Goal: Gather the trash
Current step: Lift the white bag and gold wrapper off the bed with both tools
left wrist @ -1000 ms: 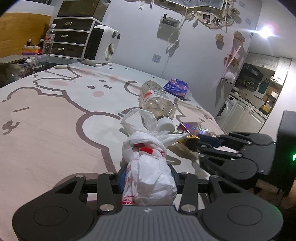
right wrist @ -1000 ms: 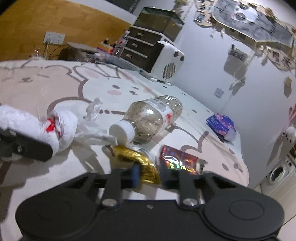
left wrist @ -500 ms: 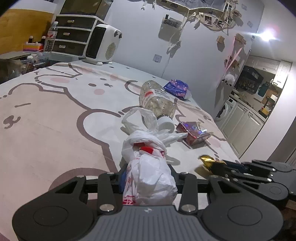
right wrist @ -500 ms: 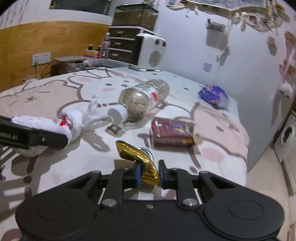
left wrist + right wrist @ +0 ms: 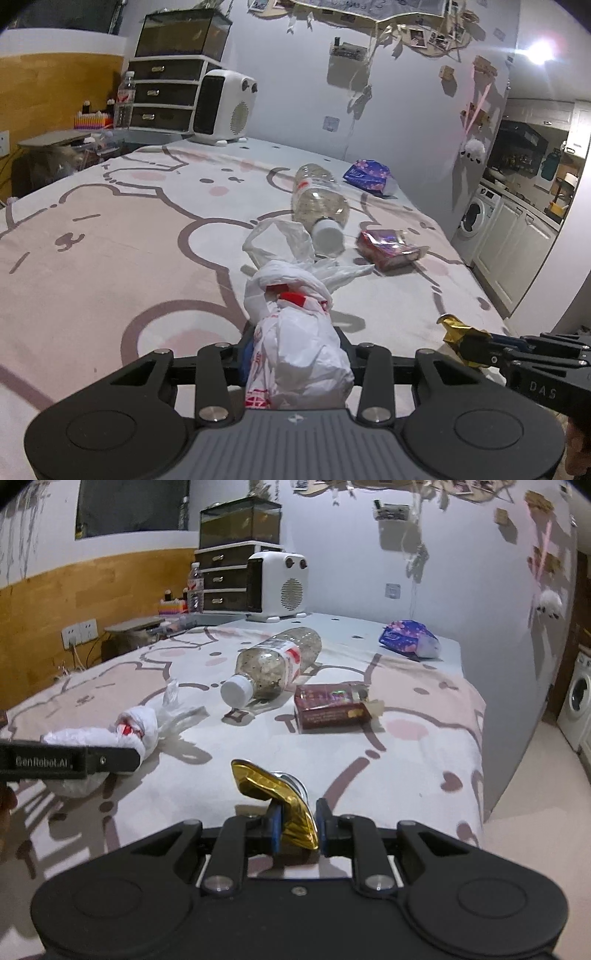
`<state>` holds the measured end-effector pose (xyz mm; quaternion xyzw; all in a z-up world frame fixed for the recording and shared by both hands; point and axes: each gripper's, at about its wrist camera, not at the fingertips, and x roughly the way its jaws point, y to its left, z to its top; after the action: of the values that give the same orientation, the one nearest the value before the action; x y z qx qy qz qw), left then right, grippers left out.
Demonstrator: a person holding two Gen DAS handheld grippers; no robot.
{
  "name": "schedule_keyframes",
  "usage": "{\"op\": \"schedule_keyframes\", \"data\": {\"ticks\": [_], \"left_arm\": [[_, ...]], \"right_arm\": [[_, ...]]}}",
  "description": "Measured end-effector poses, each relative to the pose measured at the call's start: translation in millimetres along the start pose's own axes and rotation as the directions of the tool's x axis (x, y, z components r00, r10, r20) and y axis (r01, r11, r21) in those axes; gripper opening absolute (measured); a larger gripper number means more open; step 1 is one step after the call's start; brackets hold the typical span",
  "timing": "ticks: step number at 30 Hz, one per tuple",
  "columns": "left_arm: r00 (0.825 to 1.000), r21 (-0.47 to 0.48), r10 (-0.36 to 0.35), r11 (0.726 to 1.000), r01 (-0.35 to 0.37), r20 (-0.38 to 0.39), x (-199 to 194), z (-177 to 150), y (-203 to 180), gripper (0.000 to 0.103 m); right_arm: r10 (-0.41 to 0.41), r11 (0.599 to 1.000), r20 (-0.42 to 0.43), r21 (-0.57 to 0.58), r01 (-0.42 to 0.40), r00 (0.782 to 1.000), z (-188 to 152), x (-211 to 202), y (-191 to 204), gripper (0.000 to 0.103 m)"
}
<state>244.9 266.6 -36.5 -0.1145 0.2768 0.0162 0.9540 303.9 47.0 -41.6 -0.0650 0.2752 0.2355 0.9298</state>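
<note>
The right gripper (image 5: 297,825) was clamped on a crumpled gold wrapper (image 5: 275,794), its blue pads pinching the lower fold while the rest stuck up in front. A second before, that wrapper had been down among the litter, close to the bottle's cap and the red pack; now it was lifted clear and carried back toward the near edge of the bed (image 5: 424,686), with the pack well beyond it. From the left side I could see the same wrapper (image 5: 456,332) held out over the bed's corner.

The left gripper (image 5: 295,363) held a bunched white plastic bag (image 5: 295,343) with red print, squeezed between its pads, the loose handles trailing onto the sheet ahead. It had drawn back a little too, so the bottle sat further off than before.

So two pieces of trash were in hand, and the pick of the wrapper looked done. Still lying on the bed were the bottle (image 5: 275,664) on its side, cap toward us, the red pack (image 5: 330,707) just beside it, and a blue floral packet (image 5: 408,638) further back near the wall. I saw no bin in either view, so I could not tell where the held pieces were bound. My guess was that both hands were pulling away to drop them off before returning for the rest.
</note>
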Motion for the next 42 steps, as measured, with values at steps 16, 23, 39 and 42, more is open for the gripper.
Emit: {"op": "schedule_keyframes", "data": {"ticks": [16, 23, 39, 42], "left_arm": [[0.999, 0.061, 0.006, 0.998, -0.009, 0.054, -47.3, -32.3, -73.5, 0.041], [0.997, 0.102, -0.021, 0.995, 0.013, 0.078, -60.7, -39.2, -114.6, 0.041], [0.985, 0.177, -0.17, 0.971, 0.162, 0.029, -52.6, -68.4, -232.8, 0.041], [0.981, 0.202, -0.194, 0.961, 0.188, 0.013, -48.8, -76.0, -256.3, 0.041]], "right_arm": [[-0.003, 0.997, 0.076, 0.078, -0.003, 0.997, -28.3, -80.1, -29.6, 0.019], [-0.029, 0.992, 0.096, 0.123, 0.018, 0.995, -43.5, -109.7, -55.8, 0.019], [-0.17, 0.963, 0.1, 0.229, 0.143, 0.98, -95.7, -173.4, -151.9, 0.019], [-0.197, 0.954, 0.095, 0.249, 0.168, 0.976, -107.4, -182.1, -169.2, 0.019]]}}
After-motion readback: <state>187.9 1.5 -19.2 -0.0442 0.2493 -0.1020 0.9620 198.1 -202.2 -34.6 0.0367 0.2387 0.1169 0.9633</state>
